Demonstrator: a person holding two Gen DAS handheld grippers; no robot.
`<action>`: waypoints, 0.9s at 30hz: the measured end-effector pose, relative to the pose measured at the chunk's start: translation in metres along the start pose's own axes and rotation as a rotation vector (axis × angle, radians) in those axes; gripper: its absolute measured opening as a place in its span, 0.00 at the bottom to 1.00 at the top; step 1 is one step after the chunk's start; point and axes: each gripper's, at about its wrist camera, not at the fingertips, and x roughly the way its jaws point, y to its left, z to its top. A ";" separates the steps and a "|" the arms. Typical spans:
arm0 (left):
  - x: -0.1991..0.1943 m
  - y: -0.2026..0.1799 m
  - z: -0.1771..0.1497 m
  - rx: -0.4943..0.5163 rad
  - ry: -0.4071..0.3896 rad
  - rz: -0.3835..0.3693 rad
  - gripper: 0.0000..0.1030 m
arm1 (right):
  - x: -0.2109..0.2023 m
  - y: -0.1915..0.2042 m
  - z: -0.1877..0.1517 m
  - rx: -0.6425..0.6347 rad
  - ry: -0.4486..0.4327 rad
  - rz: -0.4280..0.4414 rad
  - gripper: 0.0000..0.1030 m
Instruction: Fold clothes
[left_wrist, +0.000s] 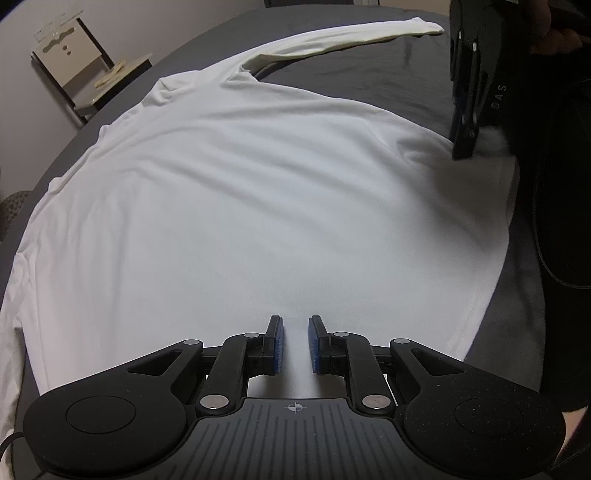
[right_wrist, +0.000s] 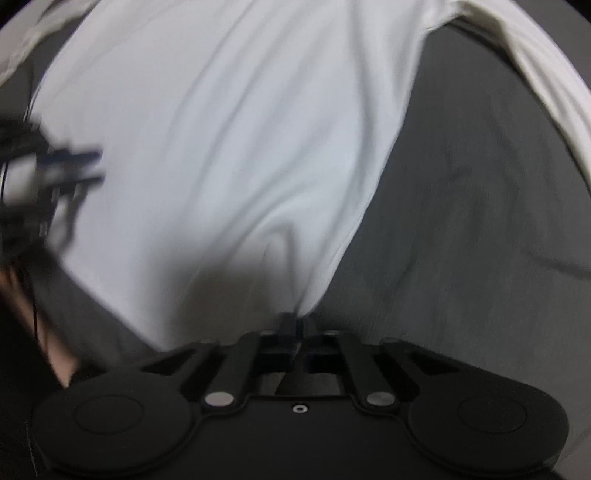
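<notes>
A white long-sleeved shirt (left_wrist: 236, 192) lies spread flat on a dark grey surface (left_wrist: 369, 74), one sleeve (left_wrist: 332, 40) stretched out toward the far right. My left gripper (left_wrist: 295, 345) hovers low over the shirt's near part, open, with only cloth showing in the narrow gap between its blue pads (left_wrist: 279, 347). In the right wrist view, which is blurred, my right gripper (right_wrist: 297, 325) is shut on a pinched corner of the shirt (right_wrist: 221, 147), and folds run up from the pinch. In the left wrist view the right gripper (left_wrist: 466, 144) presses down at the shirt's right edge.
A pale wooden chair (left_wrist: 77, 62) stands by the wall beyond the surface's far left edge. The person's dark sleeve (left_wrist: 554, 184) fills the right side. Bare grey surface (right_wrist: 480, 221) lies right of the shirt. The left gripper (right_wrist: 74, 166) shows blurred at the left.
</notes>
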 end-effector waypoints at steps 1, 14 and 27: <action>-0.001 -0.001 -0.001 0.005 -0.002 -0.001 0.15 | 0.001 0.002 -0.002 -0.032 0.024 -0.028 0.03; -0.006 0.001 -0.006 0.016 -0.025 -0.018 0.15 | -0.014 0.003 -0.007 0.073 0.026 -0.033 0.16; -0.026 0.036 0.007 -0.180 -0.108 0.260 0.15 | -0.063 -0.016 0.005 -0.099 -0.172 -0.129 0.64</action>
